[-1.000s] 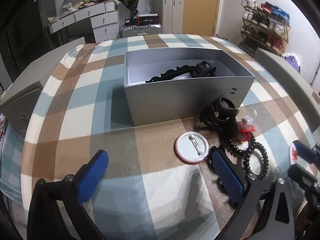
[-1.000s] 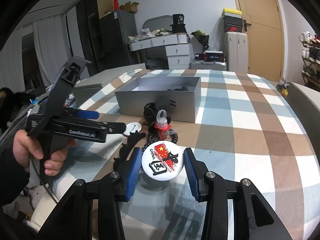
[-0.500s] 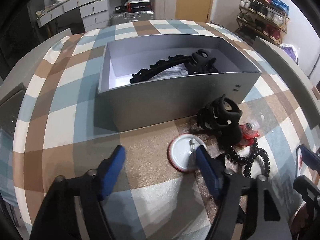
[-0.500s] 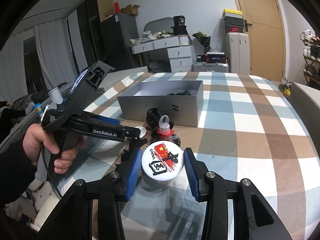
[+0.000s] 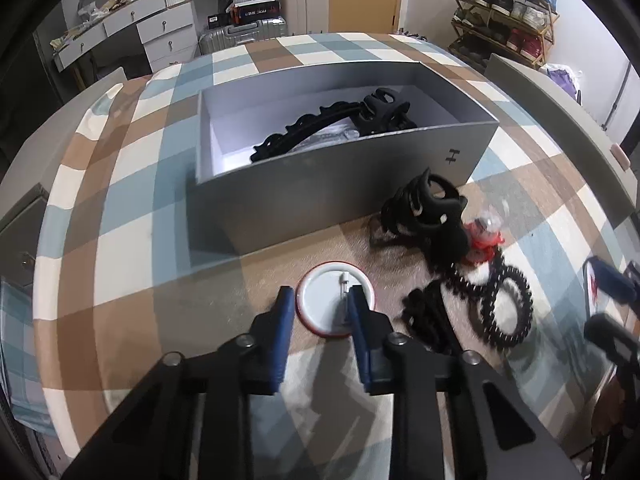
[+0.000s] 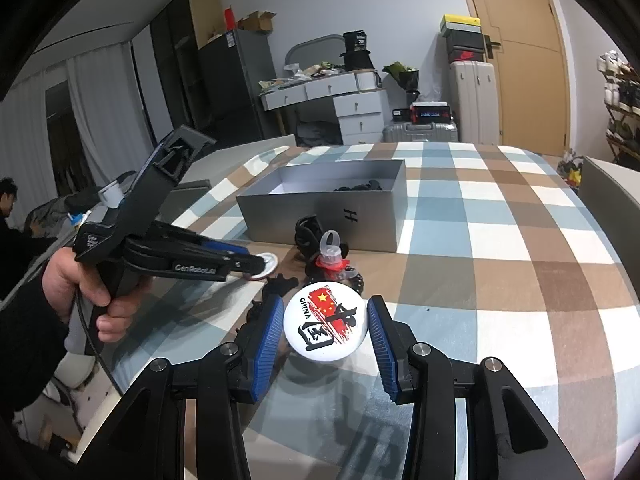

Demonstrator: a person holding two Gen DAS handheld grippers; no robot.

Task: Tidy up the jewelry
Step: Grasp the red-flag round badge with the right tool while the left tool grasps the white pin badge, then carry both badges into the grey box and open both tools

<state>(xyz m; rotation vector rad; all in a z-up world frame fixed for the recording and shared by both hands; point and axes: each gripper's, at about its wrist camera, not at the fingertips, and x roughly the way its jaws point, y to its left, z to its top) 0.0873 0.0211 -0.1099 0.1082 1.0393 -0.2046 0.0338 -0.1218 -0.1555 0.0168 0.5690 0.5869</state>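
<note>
1. The left gripper (image 5: 318,304) points steeply down at the checked table (image 5: 132,208), and its jaws have just been closing, with the upturned badge (image 5: 326,300) between them.
2. That badge lies pin side up; the left finger sits at its rim and the right finger (image 5: 360,320) lies over its right part, beside the pin. From the right wrist view the tips look pressed on the badge's edge.
3. The right gripper (image 6: 325,326) has its jaws partly apart, clamped on the sides of a white flag badge (image 6: 325,322) held face up above the table.
4. The grey box (image 5: 340,184) stands just beyond the upturned badge, with a black hair claw (image 5: 360,116) inside.
5. Right of the badge lies a heap: another black hair claw (image 5: 428,208), a red and clear ornament (image 5: 484,236), and a black bead bracelet (image 5: 504,304).
6. A hand (image 6: 86,284) in a dark sleeve grips the left gripper's handle.
</note>
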